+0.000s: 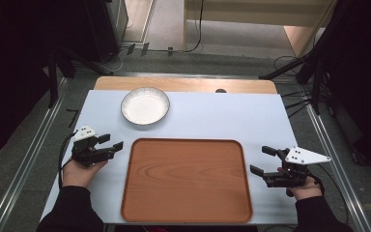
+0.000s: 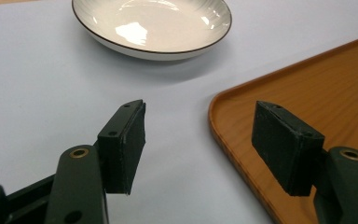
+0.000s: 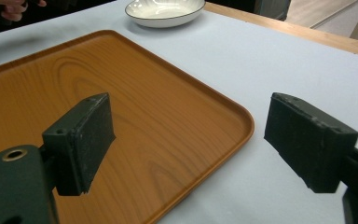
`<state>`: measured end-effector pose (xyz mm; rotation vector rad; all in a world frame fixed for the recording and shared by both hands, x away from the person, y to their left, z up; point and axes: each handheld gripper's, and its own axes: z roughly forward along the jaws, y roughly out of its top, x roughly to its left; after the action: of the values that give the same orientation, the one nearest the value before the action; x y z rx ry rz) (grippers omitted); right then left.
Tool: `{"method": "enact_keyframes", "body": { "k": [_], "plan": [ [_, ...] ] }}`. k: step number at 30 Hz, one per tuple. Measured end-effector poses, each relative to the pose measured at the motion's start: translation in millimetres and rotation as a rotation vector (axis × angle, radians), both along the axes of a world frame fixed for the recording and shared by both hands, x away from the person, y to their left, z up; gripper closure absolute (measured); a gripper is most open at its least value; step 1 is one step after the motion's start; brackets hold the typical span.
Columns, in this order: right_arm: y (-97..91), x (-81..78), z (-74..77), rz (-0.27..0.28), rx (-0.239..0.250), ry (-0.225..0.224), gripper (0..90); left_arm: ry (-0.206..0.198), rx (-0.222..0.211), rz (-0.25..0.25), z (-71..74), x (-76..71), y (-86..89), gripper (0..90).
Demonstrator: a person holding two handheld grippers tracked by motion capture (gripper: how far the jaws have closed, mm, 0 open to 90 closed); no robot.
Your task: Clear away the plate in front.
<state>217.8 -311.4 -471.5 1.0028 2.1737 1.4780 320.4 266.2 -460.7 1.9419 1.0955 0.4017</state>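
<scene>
High view: pale blue table top (image 1: pixel 212 121) with a bare wooden strip along its far edge; wooden tray (image 1: pixel 186 180) lies flat at the near centre, its near edge close to the table's near edge; nothing on it. White bowl (image 1: pixel 145 105) with a thin dark rim sits far and left of the tray, apart from it, upright, nothing visible inside.

Left gripper (image 1: pixel 111 142) held just left of the tray's far-left corner, low over the table, pointing right and slightly far; jaws stand apart with nothing between them. Left hand (image 1: pixel 83 170) wraps the body from the near side; dark sleeve behind it; cable loops off to the left.

Right gripper (image 1: pixel 263 160) held just right of the tray's right edge, pointing left toward it; jaws spread wide, nothing between them; grey three-cornered plate on top. Right hand (image 1: pixel 303 186) grips from the near side.

Left gripper view: both pads open; tray corner (image 2: pixel 307 88) under the right pad; bowl (image 2: pixel 152 24) ahead, beyond bare table.

Right gripper view: pads wide apart; tray (image 3: pixel 121 93) below the left pad, its rounded corner between the pads; bowl (image 3: pixel 164 11) far beyond; table below the right pad.
</scene>
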Motion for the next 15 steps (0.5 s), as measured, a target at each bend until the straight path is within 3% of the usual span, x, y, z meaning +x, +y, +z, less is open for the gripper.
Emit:
{"method": "enact_keyframes", "body": {
  "k": [3, 8, 15],
  "plan": [
    [0.5, -0.1, 0.0, 0.000, -0.001, 0.000, 16.5, 0.008, 0.015, 0.009, -1.7, 7.1, -0.7, 35.3],
    [0.2, 0.1, -0.2, 0.000, -0.003, -0.001, 16.5, 0.028, 0.002, 0.029, -4.2, 17.3, -1.6, 34.9],
    [0.7, -0.1, -0.2, 0.001, -0.004, 0.000, 16.5, 0.024, 0.033, 0.036, -6.1, 32.4, -6.5, 34.1]
  ]
}}
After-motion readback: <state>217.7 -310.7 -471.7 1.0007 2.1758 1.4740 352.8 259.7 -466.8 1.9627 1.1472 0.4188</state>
